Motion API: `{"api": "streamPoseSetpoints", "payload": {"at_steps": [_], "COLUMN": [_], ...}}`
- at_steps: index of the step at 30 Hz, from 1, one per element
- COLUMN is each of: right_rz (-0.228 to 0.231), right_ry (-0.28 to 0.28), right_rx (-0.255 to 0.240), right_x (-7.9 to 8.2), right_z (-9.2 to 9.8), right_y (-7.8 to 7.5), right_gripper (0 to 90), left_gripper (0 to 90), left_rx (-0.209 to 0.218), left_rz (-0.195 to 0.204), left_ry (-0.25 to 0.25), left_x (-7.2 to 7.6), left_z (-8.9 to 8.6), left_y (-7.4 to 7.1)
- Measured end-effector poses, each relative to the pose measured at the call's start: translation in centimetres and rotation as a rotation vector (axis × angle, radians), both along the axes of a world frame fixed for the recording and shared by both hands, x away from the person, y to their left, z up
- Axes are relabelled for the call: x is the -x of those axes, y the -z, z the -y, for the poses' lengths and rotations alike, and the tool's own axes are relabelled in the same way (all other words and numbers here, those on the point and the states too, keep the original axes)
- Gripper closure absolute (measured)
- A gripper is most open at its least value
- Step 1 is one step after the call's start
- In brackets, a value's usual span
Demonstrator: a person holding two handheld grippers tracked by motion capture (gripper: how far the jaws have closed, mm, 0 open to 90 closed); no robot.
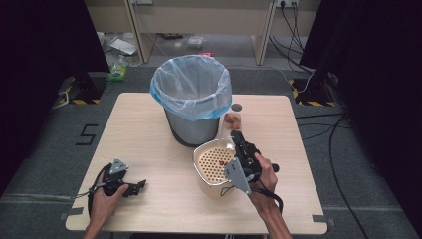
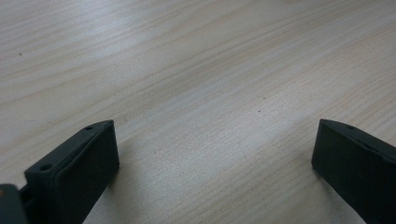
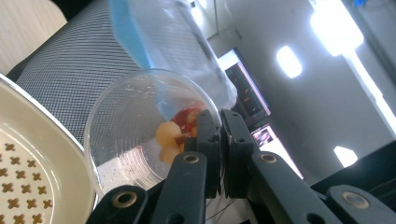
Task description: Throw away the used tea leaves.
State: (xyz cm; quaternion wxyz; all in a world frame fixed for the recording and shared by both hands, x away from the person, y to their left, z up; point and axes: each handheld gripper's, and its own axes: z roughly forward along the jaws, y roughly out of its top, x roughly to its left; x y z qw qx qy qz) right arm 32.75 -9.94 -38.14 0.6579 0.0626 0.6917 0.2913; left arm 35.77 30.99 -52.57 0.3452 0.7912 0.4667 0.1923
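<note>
Left gripper [image 1: 130, 188] rests low at the near left, jaws spread wide, hand [image 1: 103, 198] behind it. Right gripper [image 1: 235, 138] points far, jaws pinched tight, raised at centre-right.

A green packet [image 1: 118, 72] and cables [image 1: 293, 30] lie on the floor [image 1: 50, 134].

One wooden desk [image 1: 149, 124] carries one mesh waste bin [image 1: 191, 127] lined with one blue plastic bag [image 1: 191, 87]. Beside it sits one cream strainer bowl [image 1: 211, 167] with a perforated insert. One clear plastic cup [image 3: 140, 126] holds a few small fruit pieces [image 3: 175, 133] (roughly three yellow and one red, blurred). Two handheld grippers: left gripper [image 1: 134, 187], right gripper [image 1: 235, 135].
</note>
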Motion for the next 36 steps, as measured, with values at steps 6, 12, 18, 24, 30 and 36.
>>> {"api": "streamPoseSetpoints", "payload": {"at_steps": [6,12,18,24,30,36], "right_rz": [0.074,0.137,0.158,0.216,0.241,0.257], "right_ry": [0.018,0.031,0.034,0.018,0.018,0.020], "right_rx": [0.064,0.131,0.169,0.197,0.209,0.227], "right_x": [0.1,0.4,0.0,0.6,1.1,1.0], "right_z": [-0.7,-1.6,-1.5,-1.4,-2.0,-2.5], "right_y": [0.9,1.6,2.5,2.5,2.1,2.5], "right_gripper": [87.6,87.6,87.6,87.7,87.8,87.8], "left_gripper": [0.0,0.0,0.0,0.0,0.0,0.0], "left_rx": [0.000,0.001,0.001,0.001,0.001,0.003], "left_rz": [-0.001,-0.001,-0.001,-0.002,-0.001,-0.001], "left_ry": [0.000,0.000,0.000,0.000,0.000,-0.001], "left_x": [0.0,0.0,0.0,0.0,0.0,0.0], "left_z": [0.0,0.0,0.0,0.0,0.0,0.0], "left_y": [0.0,0.0,0.0,0.0,0.0,0.0]}}
